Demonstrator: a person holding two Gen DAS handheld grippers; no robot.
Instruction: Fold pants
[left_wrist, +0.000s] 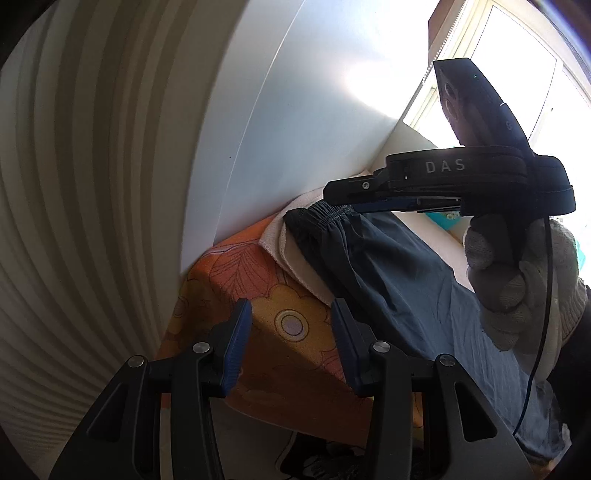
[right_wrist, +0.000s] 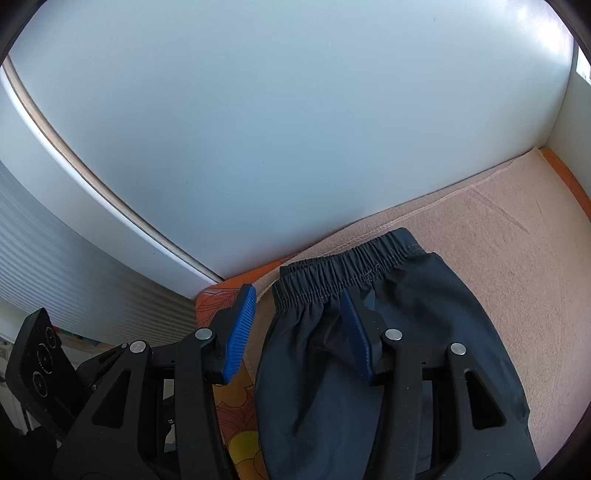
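Matt dark cloth pants lie on a fuzzy peach towel.

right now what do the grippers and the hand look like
Both grippers, left and right, are matte black with silver rivets and ribbed blue pads. The right one's body reads "DAS" and trails a thin dark cable. The hand wears a pale knit glove.

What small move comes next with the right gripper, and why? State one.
Probably lower the right gripper and close on the elastic waistband. Its jaws are open and empty just above the dark pants, which lie flat on the beige towel; the left gripper is open too.
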